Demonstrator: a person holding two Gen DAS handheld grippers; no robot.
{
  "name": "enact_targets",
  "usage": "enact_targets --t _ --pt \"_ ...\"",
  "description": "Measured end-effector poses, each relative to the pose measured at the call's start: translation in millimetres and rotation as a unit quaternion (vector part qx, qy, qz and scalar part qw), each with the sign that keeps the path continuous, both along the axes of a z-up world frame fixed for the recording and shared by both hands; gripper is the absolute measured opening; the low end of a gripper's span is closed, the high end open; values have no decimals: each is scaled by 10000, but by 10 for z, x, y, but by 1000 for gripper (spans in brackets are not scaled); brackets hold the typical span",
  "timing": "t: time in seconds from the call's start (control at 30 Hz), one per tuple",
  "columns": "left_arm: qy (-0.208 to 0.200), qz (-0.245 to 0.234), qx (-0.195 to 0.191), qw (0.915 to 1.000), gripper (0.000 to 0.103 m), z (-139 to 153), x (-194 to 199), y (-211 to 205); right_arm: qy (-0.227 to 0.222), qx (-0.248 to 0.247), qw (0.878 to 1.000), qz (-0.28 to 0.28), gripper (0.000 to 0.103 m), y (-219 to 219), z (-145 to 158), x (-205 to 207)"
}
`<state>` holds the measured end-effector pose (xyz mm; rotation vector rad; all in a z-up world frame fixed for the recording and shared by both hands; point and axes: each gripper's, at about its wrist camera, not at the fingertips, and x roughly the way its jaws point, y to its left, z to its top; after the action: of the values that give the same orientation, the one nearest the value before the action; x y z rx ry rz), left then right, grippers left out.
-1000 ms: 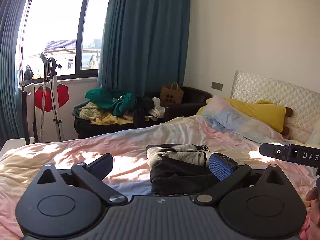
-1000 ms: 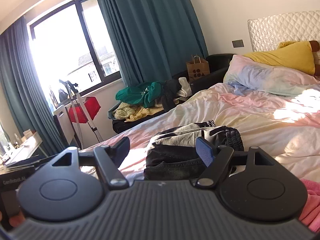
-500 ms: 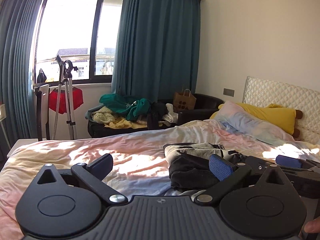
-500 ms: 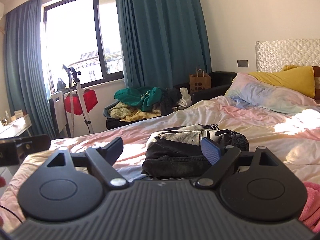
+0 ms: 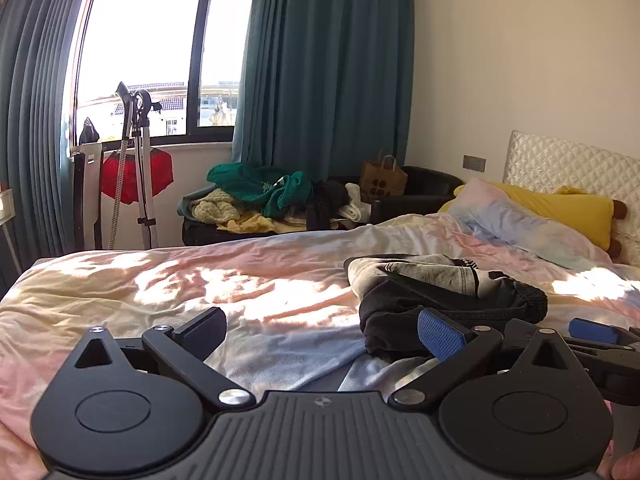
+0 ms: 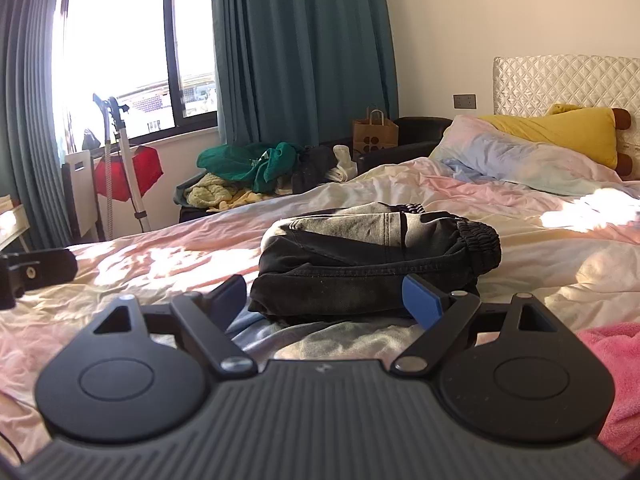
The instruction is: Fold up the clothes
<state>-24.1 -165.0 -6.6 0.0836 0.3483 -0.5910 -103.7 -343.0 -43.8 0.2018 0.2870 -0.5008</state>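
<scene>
Both the left gripper (image 5: 322,334) and right gripper (image 6: 325,298) gape wide and empty, just short of the folded dark trousers (image 6: 372,260) on the bed (image 5: 200,284).

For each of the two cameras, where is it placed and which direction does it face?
Left wrist view: sits on the left gripper, low over the bed, facing the window; its open fingers show, with the right gripper and a bit of hand at the right edge.
Right wrist view: sits on the right gripper, facing the same way, aimed at the dark folded clothes; its open fingers show, and part of the left gripper at the left edge.
Shared: clothes, bed, window, yellow pillow, paper bag.
</scene>
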Motion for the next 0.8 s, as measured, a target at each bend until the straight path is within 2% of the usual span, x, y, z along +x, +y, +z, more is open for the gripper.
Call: enact_targets --t 0.17,0.8 --pt "-92 -35 194 9998 103 -64 4 -88 36 -238 9997 -2 86 46 -20 26" --pt "4 63 236 9997 103 -117 55 -52 49 -231 9995 -211 86 37 -13 6"
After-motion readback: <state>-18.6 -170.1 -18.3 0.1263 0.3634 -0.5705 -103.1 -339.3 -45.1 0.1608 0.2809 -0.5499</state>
